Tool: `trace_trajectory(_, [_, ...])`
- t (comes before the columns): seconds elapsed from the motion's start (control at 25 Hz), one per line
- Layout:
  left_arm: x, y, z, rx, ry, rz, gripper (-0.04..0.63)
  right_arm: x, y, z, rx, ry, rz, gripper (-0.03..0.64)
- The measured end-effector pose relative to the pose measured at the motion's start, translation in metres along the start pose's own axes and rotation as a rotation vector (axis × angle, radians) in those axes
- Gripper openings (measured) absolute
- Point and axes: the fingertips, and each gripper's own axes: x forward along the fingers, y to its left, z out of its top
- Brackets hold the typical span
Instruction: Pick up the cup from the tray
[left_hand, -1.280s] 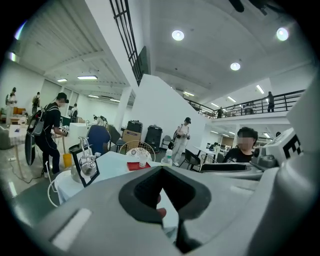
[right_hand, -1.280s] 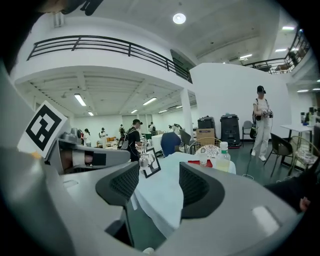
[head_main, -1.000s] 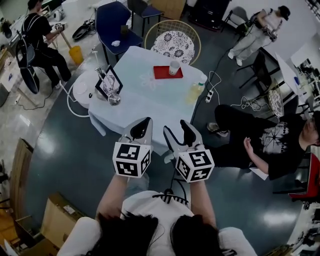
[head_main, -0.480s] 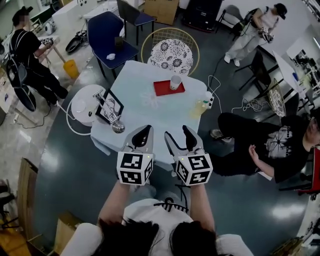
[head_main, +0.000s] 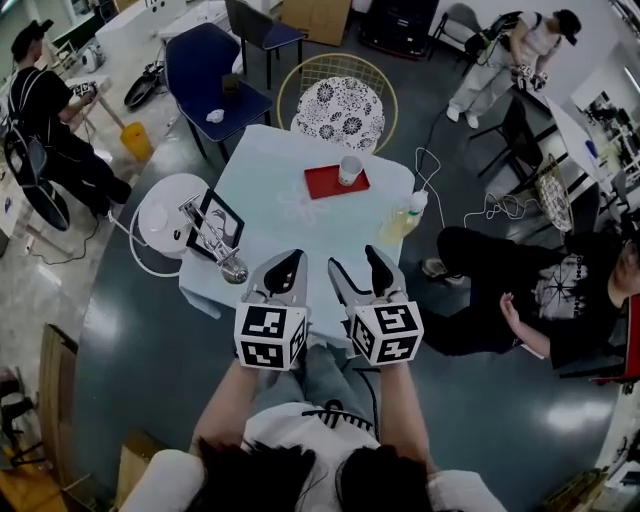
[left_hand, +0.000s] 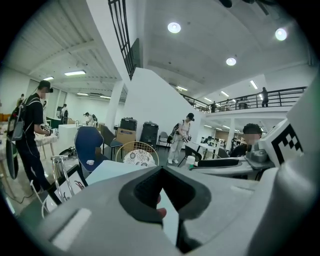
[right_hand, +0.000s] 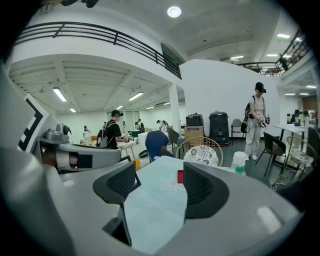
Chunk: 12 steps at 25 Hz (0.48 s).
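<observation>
A white cup (head_main: 349, 170) stands upright on the right part of a red tray (head_main: 330, 184), at the far side of a pale blue table (head_main: 300, 215). Both grippers hover side by side over the table's near edge, well short of the tray. In the head view my left gripper (head_main: 285, 263) has its fingers together, with nothing in them. My right gripper (head_main: 355, 266) is open; its jaws have just been opening and nothing is between them. In the right gripper view a sliver of the red tray (right_hand: 180, 176) shows between the jaws of the right gripper (right_hand: 160, 175); the cup is hidden there.
A bottle of yellow liquid (head_main: 404, 214) stands at the table's right edge. A framed picture (head_main: 215, 225) and a metal stand (head_main: 233, 268) sit at its left edge. A wicker chair (head_main: 336, 101) is beyond the table. A person (head_main: 530, 290) sits to the right.
Both grippers have moved forward, from short of the table to over its near edge. The right jaws stand slightly wider.
</observation>
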Motion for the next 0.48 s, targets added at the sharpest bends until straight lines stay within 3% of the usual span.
trace_trajectory(0.28, [0.043,0.013,0.002,0.001,0.028,0.007,0.002,0.042,-0.033,0.018,0.026,-0.044,-0.041,0.336])
trace_trajectory(0.48, [0.08,0.025,0.004,-0.016,0.042,0.018,0.001,0.085,-0.066,0.022,-0.002,-0.02,-0.073,0.348])
